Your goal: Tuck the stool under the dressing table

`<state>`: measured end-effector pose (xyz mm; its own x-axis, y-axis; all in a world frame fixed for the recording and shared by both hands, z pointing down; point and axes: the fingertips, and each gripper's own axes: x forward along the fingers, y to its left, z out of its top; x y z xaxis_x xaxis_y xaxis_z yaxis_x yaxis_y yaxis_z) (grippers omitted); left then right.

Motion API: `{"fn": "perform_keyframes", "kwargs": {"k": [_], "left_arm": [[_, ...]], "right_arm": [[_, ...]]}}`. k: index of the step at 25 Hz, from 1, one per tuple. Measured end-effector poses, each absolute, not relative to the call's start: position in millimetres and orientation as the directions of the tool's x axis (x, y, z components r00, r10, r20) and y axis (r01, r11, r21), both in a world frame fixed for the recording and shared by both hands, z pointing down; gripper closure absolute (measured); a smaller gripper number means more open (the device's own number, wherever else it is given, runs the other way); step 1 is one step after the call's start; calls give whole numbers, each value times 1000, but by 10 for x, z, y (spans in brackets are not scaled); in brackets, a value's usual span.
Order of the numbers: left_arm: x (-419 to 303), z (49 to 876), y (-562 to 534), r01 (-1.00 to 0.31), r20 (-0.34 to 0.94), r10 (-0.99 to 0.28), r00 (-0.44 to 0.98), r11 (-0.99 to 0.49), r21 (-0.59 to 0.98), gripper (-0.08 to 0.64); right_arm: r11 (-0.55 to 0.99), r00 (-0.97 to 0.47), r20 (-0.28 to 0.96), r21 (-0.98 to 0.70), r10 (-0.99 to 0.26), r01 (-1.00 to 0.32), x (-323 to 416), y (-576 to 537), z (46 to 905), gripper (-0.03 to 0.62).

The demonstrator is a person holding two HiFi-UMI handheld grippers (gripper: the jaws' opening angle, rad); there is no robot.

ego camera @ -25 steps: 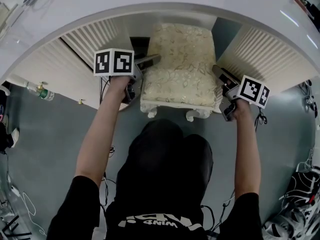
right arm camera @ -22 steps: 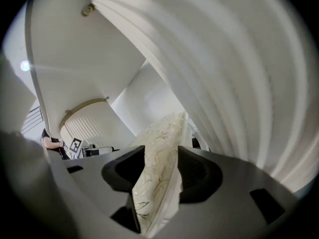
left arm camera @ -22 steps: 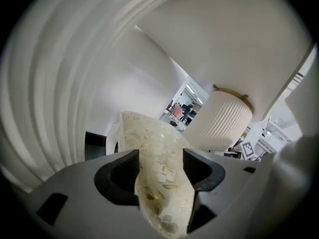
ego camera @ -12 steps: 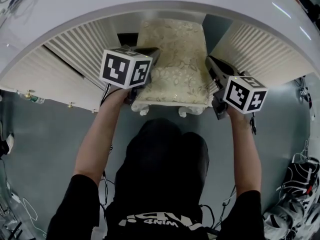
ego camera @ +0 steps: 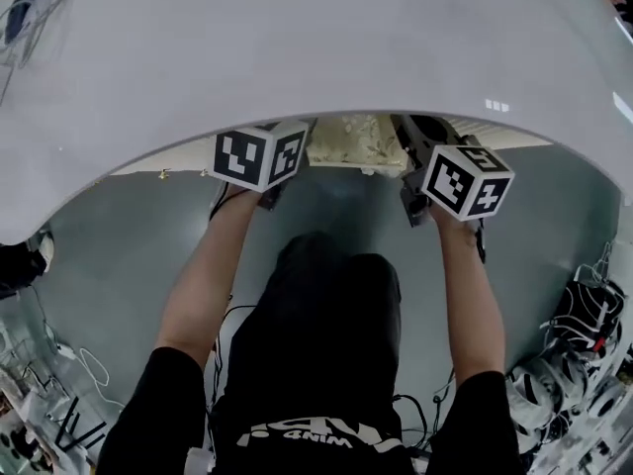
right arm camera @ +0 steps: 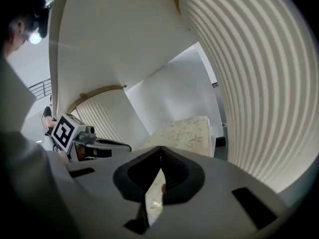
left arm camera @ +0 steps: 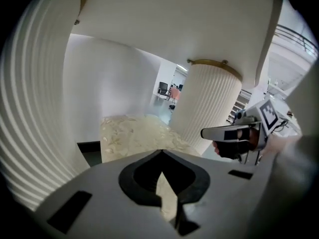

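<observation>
The stool [ego camera: 358, 144], with a cream floral cushion, stands in the knee space of the white dressing table [ego camera: 316, 57]. In the head view only its near edge shows below the table's curved rim. My left gripper [ego camera: 294, 129] is at the stool's left and my right gripper [ego camera: 411, 135] at its right, both close under the rim. In the left gripper view the shut jaws [left arm camera: 162, 154] point over the cushion [left arm camera: 132, 133], with nothing between them. The right gripper's jaws [right arm camera: 160, 149] are shut too, empty, aimed at the cushion [right arm camera: 187, 133].
Fluted white pedestals [left arm camera: 209, 98] [right arm camera: 249, 83] flank the stool on both sides. A white back panel [left arm camera: 107, 83] closes the knee space behind it. Cables and clutter lie on the grey floor at the right [ego camera: 584, 325] and lower left [ego camera: 40, 404].
Both grippers have come away from the stool's sides and risen toward the table's rim. The table top now hides most of the stool in the head view.
</observation>
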<state>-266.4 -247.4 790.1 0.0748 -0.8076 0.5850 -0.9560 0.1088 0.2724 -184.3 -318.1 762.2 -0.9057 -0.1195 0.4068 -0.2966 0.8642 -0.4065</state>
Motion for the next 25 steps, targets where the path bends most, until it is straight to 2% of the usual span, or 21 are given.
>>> {"fn": "perform_keyframes", "kwargs": {"k": [9, 20, 25], "left_arm": [[-1977, 7184, -1875, -929, 688, -710, 150, 138, 344, 551], [-1406, 5278, -1126, -918, 725, -664, 182, 149, 367, 551], [-1122, 4555, -790, -916, 710, -675, 201, 128, 381, 551]], "right_arm": [[795, -836, 542, -471, -80, -382, -1291, -2581, 7124, 571], [739, -798, 590, -482, -123, -470, -371, -1937, 5226, 571], [748, -813, 568, -483, -129, -456, 18, -1572, 4555, 571]]}}
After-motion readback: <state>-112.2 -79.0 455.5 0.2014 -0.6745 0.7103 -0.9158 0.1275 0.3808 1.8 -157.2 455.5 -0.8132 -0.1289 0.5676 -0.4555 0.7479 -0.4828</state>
